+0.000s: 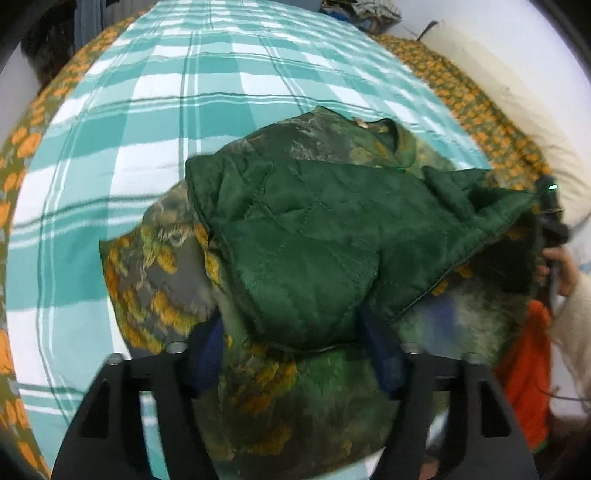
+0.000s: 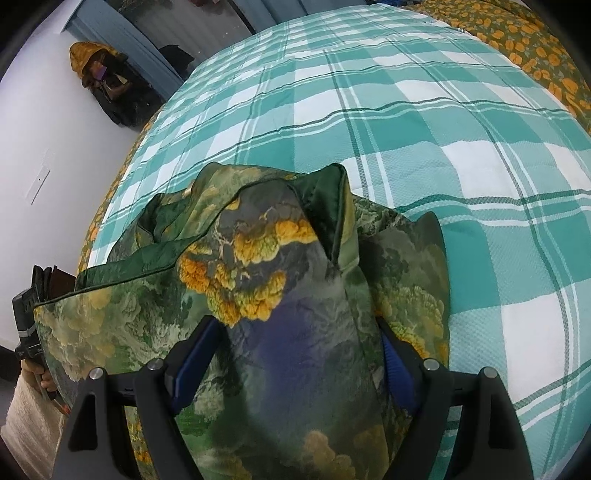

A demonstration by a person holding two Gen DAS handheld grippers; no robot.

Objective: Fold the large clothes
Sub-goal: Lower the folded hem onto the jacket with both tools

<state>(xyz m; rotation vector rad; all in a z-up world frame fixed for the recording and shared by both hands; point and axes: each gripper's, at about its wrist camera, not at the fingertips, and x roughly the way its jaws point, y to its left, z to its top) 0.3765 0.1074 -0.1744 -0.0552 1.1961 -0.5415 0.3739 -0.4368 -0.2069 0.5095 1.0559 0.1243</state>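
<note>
A padded green jacket (image 1: 306, 236) with a green and orange print outside and a dark green quilted lining lies partly on the teal plaid bed cover (image 1: 155, 122). My left gripper (image 1: 295, 343) is shut on a thick bunch of the jacket's fabric, lifted above the bed. My right gripper (image 2: 299, 332) is shut on another bunch of the same jacket (image 2: 258, 258), with the cloth bulging between its blue pads. The right gripper also shows at the far right of the left wrist view (image 1: 550, 206), at the jacket's other end.
The bed cover (image 2: 424, 122) lies over an orange-flowered sheet (image 1: 480, 107). A cream pillow (image 1: 491, 77) sits at the right. Clothes pile at the far end (image 1: 369, 14). A white wall (image 2: 33, 147) and a hanging dark garment (image 2: 107, 85) stand to the left.
</note>
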